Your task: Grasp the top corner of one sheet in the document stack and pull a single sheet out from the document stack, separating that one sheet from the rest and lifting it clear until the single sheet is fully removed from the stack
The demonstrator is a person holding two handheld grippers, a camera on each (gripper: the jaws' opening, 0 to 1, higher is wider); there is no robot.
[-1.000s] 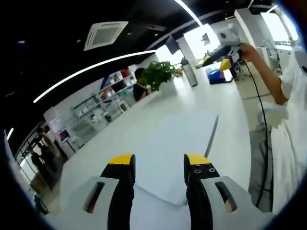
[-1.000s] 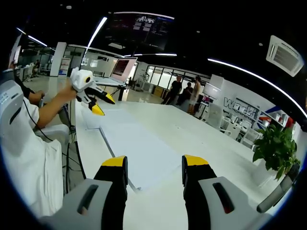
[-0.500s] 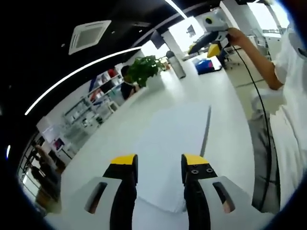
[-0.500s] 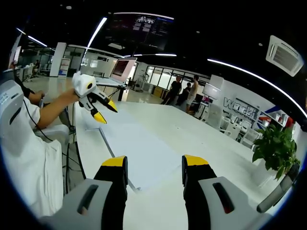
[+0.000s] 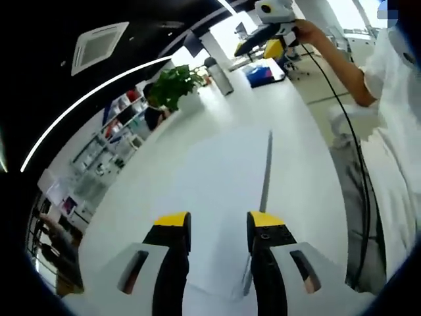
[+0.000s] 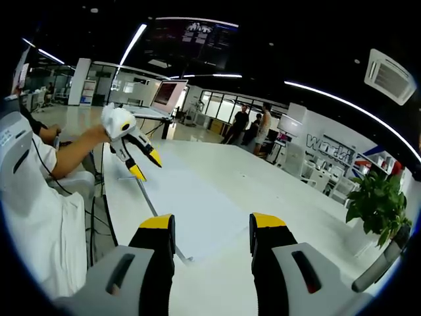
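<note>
The document stack is a flat pile of white sheets on the white table, with its dark side edge running away from me. My left gripper stands open low over the stack's near end, with nothing between its jaws. It also shows in the right gripper view as the left gripper, held by a hand, jaws apart, just above the stack's far corner. My right gripper is open and empty, hovering above the stack's other end. At the top of the left gripper view the right gripper is held up by a hand.
A person in white stands along the table's side, with a black cable hanging there. A potted plant, a grey cylinder and a blue box sit at one end of the table. Several people stand in the background.
The left gripper has dropped and tipped down towards the stack's corner, and its view now looks closer along the stack's edge. The right gripper has stayed still.
</note>
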